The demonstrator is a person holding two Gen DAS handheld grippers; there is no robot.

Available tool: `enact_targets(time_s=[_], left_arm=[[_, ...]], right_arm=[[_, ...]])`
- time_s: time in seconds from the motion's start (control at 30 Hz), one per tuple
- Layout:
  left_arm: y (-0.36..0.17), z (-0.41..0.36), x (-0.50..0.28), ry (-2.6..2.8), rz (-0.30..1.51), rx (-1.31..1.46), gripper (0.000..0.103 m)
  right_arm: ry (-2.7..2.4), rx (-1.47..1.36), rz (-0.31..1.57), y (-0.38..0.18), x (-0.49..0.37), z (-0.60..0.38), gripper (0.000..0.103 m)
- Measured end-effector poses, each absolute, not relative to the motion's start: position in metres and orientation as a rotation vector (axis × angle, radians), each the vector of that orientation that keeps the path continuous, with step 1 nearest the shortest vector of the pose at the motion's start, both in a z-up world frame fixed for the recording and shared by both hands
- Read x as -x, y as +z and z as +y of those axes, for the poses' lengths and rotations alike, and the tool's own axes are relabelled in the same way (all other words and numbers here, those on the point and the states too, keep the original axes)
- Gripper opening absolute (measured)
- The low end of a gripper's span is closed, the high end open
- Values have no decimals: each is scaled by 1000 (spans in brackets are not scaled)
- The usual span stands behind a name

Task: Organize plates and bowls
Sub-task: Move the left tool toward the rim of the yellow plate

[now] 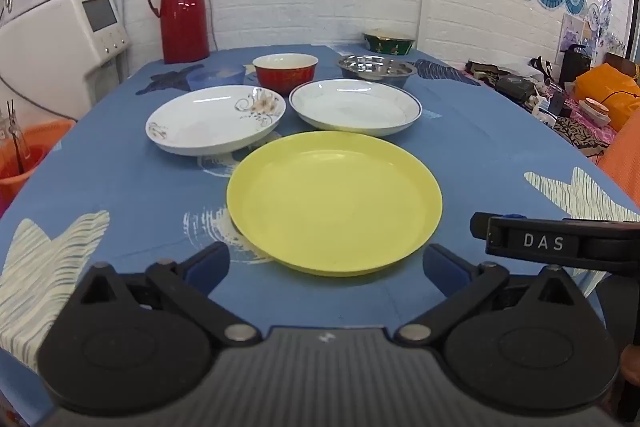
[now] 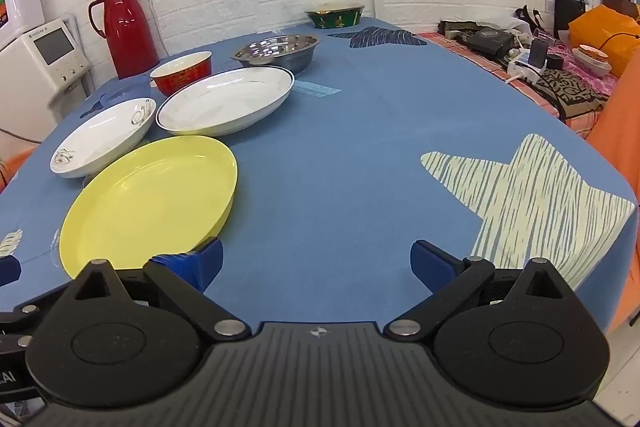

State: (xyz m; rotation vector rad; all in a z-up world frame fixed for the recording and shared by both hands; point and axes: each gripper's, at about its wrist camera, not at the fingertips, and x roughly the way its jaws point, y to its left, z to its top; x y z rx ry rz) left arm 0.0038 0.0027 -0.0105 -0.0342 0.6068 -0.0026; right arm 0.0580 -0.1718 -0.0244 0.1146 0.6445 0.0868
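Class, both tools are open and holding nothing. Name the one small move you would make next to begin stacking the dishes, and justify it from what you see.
Probably ease the left tool forward so its open jaws straddle the near rim of the yellow plate. That plate lies directly ahead of it, nearest of all the dishes, empty and separate from the two white plates behind.

On the bench [image 1: 120, 187], one plate [image 1: 334, 203] lies nearest; two plates [image 1: 216, 123] sit behind it, bowls [image 1: 286, 73] farther back.
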Motion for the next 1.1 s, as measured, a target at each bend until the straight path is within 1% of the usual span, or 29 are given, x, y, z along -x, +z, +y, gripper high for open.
enact_targets(time_s=[1.1], left_arm=[[-9,8,-6,-10,622,51,103]], right_arm=[[91,-98,658,-29,-59,-164,88]])
